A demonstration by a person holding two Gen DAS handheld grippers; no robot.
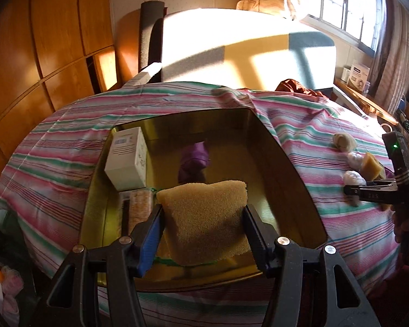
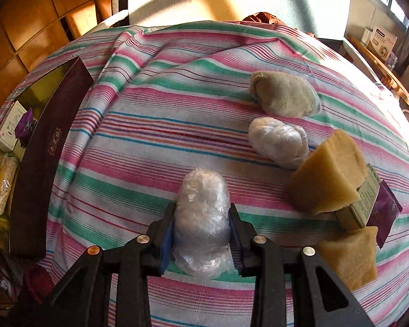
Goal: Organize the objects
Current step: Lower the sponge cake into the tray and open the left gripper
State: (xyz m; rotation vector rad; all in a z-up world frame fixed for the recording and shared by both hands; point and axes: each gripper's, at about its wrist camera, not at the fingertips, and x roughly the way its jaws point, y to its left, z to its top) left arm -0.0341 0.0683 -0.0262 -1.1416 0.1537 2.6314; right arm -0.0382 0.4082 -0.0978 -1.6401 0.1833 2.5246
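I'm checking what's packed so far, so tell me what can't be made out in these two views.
- Left wrist view: the sponge in the left gripper hides the tin floor beneath it.
- Left wrist view: the purple packet is blurred.
- Right wrist view: the box lid hides most of the tin.
- Right wrist view: the small carton print is too small.

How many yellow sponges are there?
3. One tan foam sponge is held by the left hand-held gripper over the gold tin box. Two more lie on the striped cloth: a thick wedge and a flat piece. Others may be hidden.
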